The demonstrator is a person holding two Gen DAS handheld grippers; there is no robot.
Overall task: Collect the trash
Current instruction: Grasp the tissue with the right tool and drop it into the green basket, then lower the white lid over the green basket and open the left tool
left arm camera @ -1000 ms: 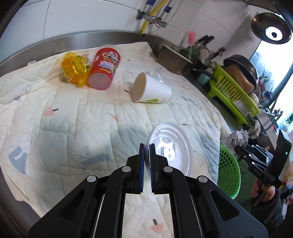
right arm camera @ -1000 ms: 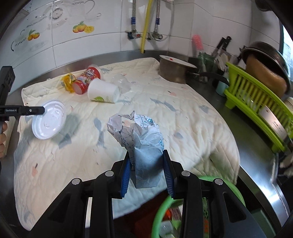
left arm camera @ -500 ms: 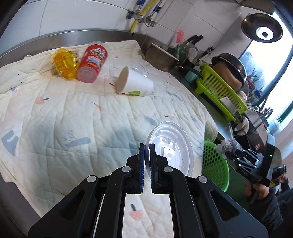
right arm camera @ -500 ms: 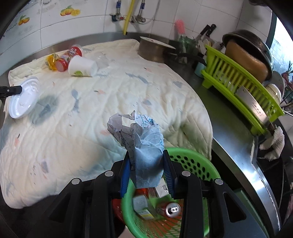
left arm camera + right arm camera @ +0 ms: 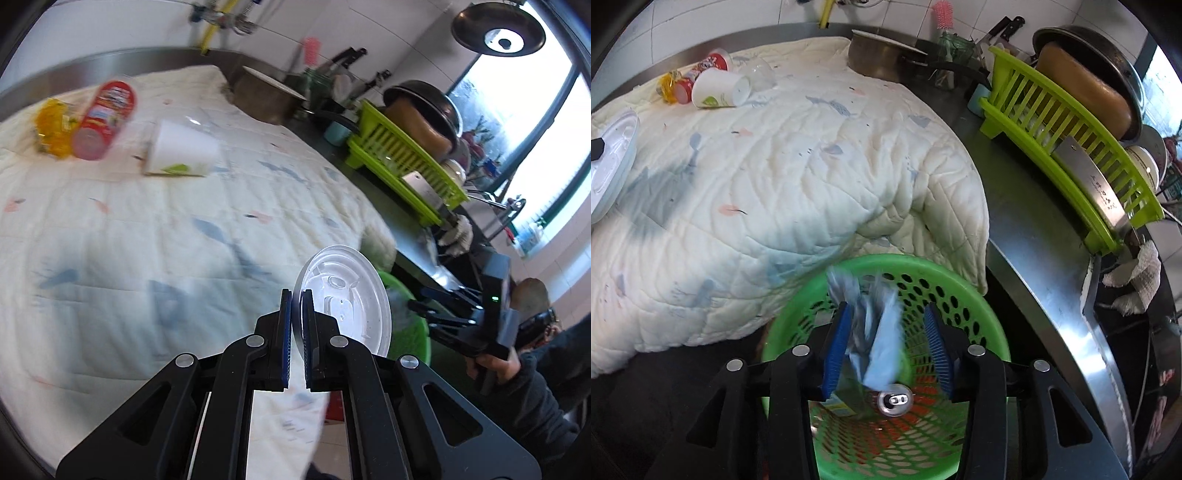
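My left gripper (image 5: 297, 299) is shut on a clear plastic lid (image 5: 347, 295), held upright above the quilt's right edge; the lid also shows in the right wrist view (image 5: 611, 162). My right gripper (image 5: 888, 336) is open over a green mesh basket (image 5: 964, 295). Crumpled blue-white paper (image 5: 875, 325), blurred, is dropping between its fingers into the basket, which holds a can (image 5: 895, 400) and a carton. On the quilt far off lie a white paper cup (image 5: 181, 151), a red snack can (image 5: 105, 118) and a yellow wrapper (image 5: 53, 129).
The cream quilt (image 5: 775, 177) covers a steel counter (image 5: 1034, 236). A pot (image 5: 875, 55) stands at the back, and a lime dish rack (image 5: 1067, 140) with pans at the right. The basket (image 5: 410, 325) sits below the counter's edge, beside the right gripper (image 5: 454, 314).
My right gripper moved over the basket and opened, letting the paper fall. My left gripper carried the lid rightward toward the quilt's edge and the basket.
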